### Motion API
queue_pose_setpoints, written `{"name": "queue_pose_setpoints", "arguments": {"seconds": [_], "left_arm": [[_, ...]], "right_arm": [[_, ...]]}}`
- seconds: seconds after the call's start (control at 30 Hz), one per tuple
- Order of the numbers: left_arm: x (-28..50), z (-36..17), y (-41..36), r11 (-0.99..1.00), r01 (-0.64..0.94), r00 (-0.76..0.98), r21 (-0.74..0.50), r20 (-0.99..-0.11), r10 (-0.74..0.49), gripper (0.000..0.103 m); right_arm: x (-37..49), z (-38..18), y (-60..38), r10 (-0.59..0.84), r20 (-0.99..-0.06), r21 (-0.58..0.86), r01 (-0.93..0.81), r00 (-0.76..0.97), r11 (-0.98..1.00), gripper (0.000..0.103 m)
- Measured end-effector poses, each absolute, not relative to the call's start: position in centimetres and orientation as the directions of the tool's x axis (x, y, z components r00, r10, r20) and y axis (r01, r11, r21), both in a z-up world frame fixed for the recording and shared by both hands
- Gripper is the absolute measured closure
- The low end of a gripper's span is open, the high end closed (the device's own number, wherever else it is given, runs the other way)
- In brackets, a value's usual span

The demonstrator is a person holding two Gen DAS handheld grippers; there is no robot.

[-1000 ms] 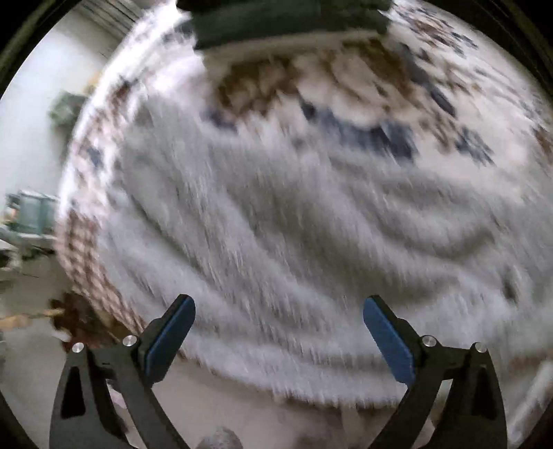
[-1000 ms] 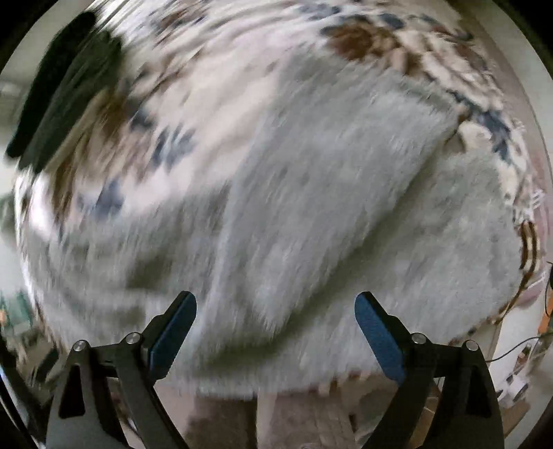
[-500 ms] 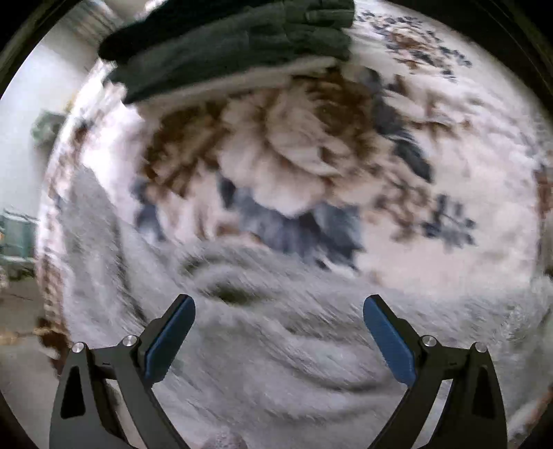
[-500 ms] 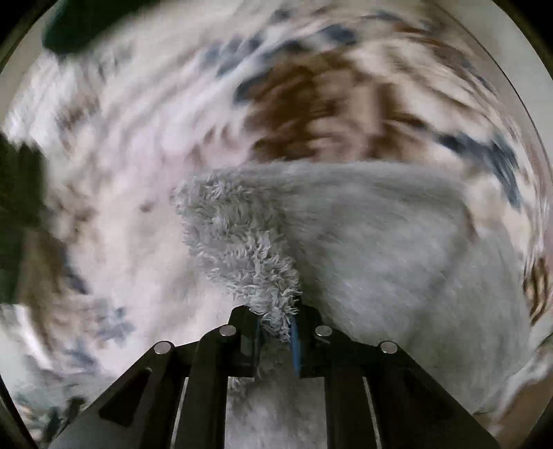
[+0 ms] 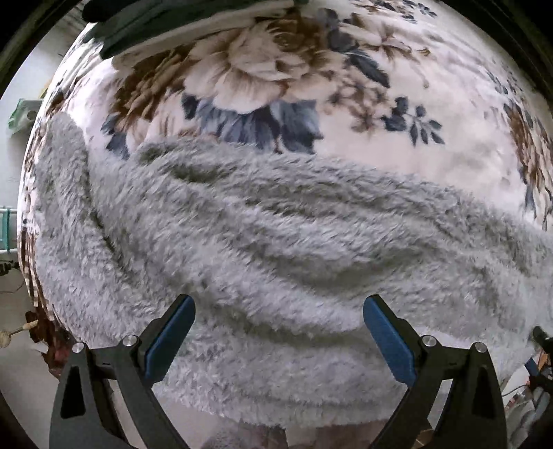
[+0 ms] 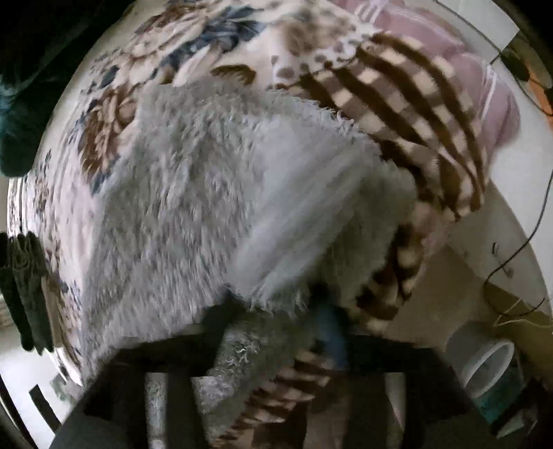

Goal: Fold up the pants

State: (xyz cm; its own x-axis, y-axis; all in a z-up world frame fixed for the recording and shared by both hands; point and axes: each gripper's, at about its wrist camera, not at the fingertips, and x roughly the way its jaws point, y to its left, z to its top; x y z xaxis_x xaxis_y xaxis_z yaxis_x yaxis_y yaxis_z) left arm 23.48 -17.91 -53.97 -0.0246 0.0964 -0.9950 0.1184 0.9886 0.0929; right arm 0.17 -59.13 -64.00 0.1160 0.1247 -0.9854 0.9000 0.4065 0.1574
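Right gripper (image 6: 276, 317) pinches the fuzzy grey pants (image 5: 276, 241) — thick pile could slip; left gripper (image 5: 278, 324) gapes empty.

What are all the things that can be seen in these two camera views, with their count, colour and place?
fluffy pants: one, grey, spread across the blanket, wrinkled; one edge is lifted in the right wrist view.
floral blanket: one, cream with brown and blue flowers and a brown checked border, under the pants.
folded dark clothes: a small stack, dark green and black, at the far edge of the blanket.
pink cloth: one, pink, beyond the checked border.
plastic tub: one, whitish, on the floor on the right.
cable: one, black, along the floor.
left gripper: black with blue fingers, open above the pants, holding nothing.
right gripper: black, blurred, shut on the pants' edge.
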Motion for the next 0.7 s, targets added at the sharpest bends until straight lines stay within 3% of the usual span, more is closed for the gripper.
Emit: {"name": "queue_pose_setpoints", "arguments": {"seconds": [0.03,0.17,0.3,0.53,0.63,0.7], "left_arm": [[23.4,-53.7,-17.2,0.989,0.110,-0.024,0.094,-0.995,0.097,0.003],[24.0,-51.7,-12.9,0.996,0.043,-0.002,0.082,-0.997,0.082,0.003],[25.8,-50.0,-7.8,0.996,-0.019,0.048,0.085,-0.995,0.086,0.003],[32.9,-50.8,1.8,0.986,-0.119,0.039,0.118,-0.992,0.124,0.003],[35.7,-52.4,4.9,0.983,-0.143,0.021,0.113,-0.993,0.117,0.004],[36.9,-54.1,6.1,0.984,-0.160,-0.024,0.081,-0.997,0.078,0.014]], "right_arm": [[0.7,-63.4,-58.2,0.094,-0.990,0.137,0.887,0.106,0.442,0.021],[4.8,-60.7,-52.8,-0.051,-0.999,-0.028,0.750,0.009,0.661,0.021],[10.7,-58.5,-46.1,-0.123,-0.991,-0.065,0.619,0.053,0.783,0.021],[23.8,-64.2,-30.7,0.133,-0.991,0.105,0.461,-0.030,0.881,0.021],[26.2,-66.4,-25.1,0.154,-0.984,0.104,0.410,-0.091,0.906,0.021],[26.9,-67.0,-22.1,0.129,-0.986,0.079,0.388,-0.105,0.918,0.021]]}}
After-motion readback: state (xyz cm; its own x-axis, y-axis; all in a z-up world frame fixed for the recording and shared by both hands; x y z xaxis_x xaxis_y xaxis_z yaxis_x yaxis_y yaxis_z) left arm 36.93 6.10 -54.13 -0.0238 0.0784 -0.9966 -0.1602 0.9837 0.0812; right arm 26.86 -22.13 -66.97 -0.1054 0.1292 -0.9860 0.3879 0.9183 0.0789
